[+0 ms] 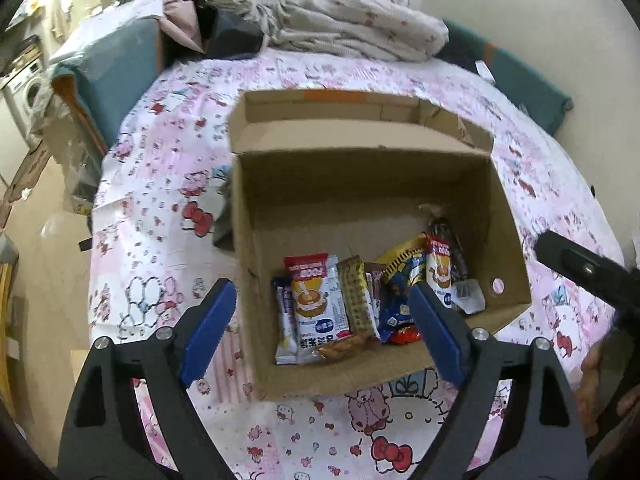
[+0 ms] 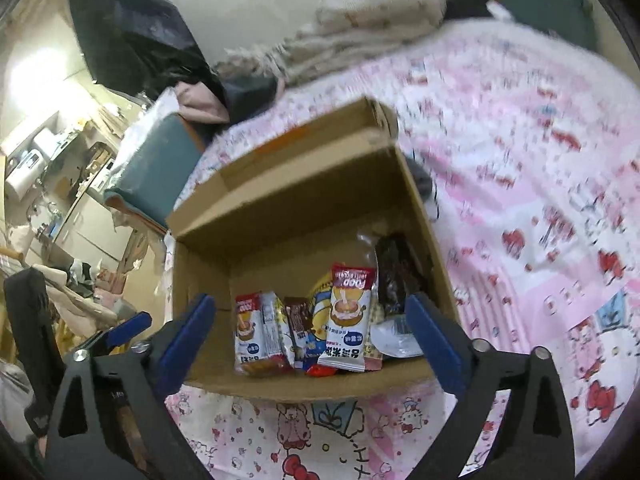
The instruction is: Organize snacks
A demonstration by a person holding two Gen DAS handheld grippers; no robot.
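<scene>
**A:** Start nearest. What are the tools doing?

**B:** The left tool has its blue pads spread wide with nothing between them, hovering above the near wall of the cardboard box. The right tool is the same: pads apart, holding nothing, also above the box's near edge. From the left wrist view, the right tool's black body shows at the right border, beside the box.

**A:** And the snacks?

**B:** All in the box, bunched along its near wall. A white sachet with a red top lies left of centre, a brown wafer pack just beside it on the right, and a narrow purple-and-white stick pack on its left. A yellow-and-blue packet sits right of the wafer, then a second red-topped sachet standing more upright. A dark wrapped snack leans in the right corner (its label is too blurred to read), with a clear plastic wrapper below it. There is a small red wrapper at the near wall too, I think a candy.

**A:** The box itself?

**B:** Open, its far flap folded back flat. It rests on a bed covered by a pink cartoon-print sheet.

**A:** Farther back?

**B:** A rumpled floral blanket is heaped at the far end of the bed, and a teal cushion stands at the far left.
</scene>
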